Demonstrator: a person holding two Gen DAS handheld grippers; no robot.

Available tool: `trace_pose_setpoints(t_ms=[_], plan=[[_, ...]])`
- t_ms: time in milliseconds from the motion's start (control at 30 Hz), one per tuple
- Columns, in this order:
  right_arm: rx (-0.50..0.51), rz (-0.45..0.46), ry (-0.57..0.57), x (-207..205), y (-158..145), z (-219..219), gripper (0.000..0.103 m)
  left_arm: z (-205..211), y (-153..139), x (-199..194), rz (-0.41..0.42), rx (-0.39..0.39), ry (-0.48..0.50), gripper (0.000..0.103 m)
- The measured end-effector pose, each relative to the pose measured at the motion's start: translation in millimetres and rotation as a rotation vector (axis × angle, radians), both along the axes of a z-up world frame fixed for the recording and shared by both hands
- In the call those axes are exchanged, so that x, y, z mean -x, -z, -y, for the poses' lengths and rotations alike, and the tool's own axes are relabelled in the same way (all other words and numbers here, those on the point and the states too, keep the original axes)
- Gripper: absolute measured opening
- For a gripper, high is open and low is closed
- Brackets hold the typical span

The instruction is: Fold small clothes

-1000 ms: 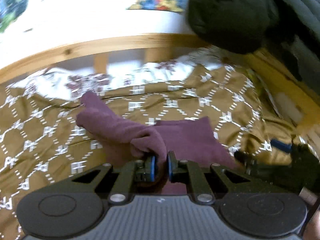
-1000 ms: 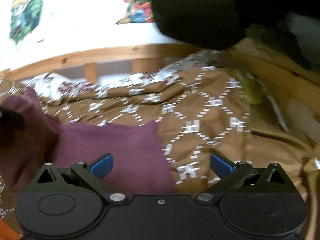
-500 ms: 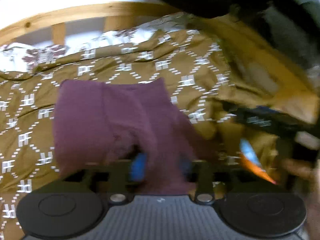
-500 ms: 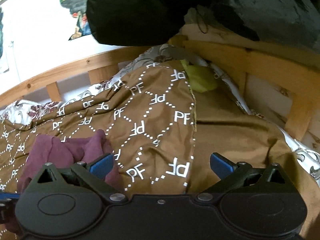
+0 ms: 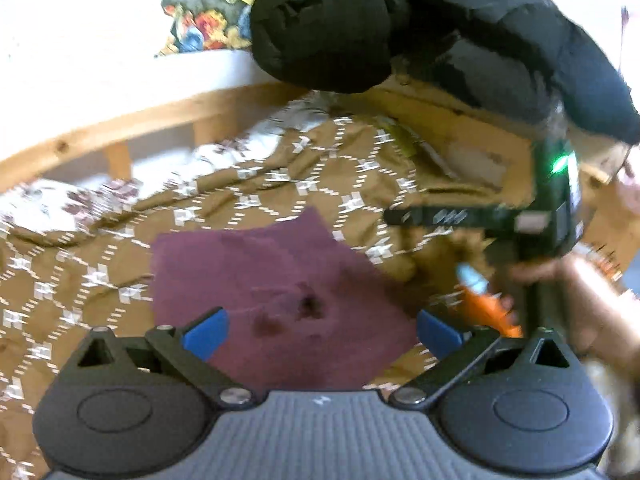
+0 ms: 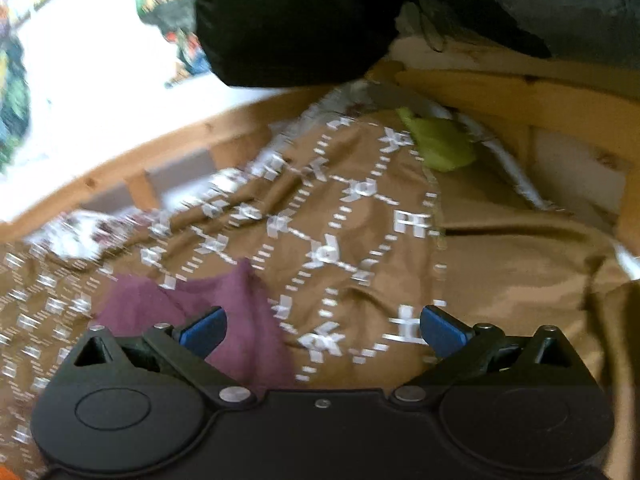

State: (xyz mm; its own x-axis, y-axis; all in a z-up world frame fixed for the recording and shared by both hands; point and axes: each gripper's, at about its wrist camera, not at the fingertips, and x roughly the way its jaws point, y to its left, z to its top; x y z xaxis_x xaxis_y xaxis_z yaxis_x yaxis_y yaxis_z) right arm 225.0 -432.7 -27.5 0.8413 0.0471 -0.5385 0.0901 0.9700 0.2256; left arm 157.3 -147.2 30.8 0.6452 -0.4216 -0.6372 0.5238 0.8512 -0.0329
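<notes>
Left claw jaws opening wide, nothing pinched; right claw spread too, empty. Maroon knit cloth lies folded roughly square, dimpled, on brown diamond-patterned bedspread.

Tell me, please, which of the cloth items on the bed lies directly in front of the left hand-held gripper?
The maroon cloth, lying flat on the brown patterned blanket. The yellow-green cloth sits far off by the wooden bed frame.
</notes>
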Motion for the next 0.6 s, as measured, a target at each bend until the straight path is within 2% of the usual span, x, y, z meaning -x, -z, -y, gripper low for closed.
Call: trace_pose_setpoints(t_ms=[67,167,300,467,600], plan=[[-0.067,0.032,-0.049,0,-1,-3,0.102,-7,12,2,0.023,-0.044,-0.014,0.102],[-0.182,0.055,-0.145,-4,1,-10,0.102,-10,36,0,0.014,-0.074,-0.037,0.102],[-0.361,0.003,-0.279,-18,13,-23,0.103,-14,61,-7,-0.042,-0.063,-0.069,0.102],[-0.42,-0.073,-0.313,-42,29,-44,0.102,-22,75,-11,-0.088,-0.066,-0.096,0.102],[-0.521,-0.104,-0.318,-65,48,-52,0.101,-22,77,-9,-0.062,-0.094,-0.124,0.102]])
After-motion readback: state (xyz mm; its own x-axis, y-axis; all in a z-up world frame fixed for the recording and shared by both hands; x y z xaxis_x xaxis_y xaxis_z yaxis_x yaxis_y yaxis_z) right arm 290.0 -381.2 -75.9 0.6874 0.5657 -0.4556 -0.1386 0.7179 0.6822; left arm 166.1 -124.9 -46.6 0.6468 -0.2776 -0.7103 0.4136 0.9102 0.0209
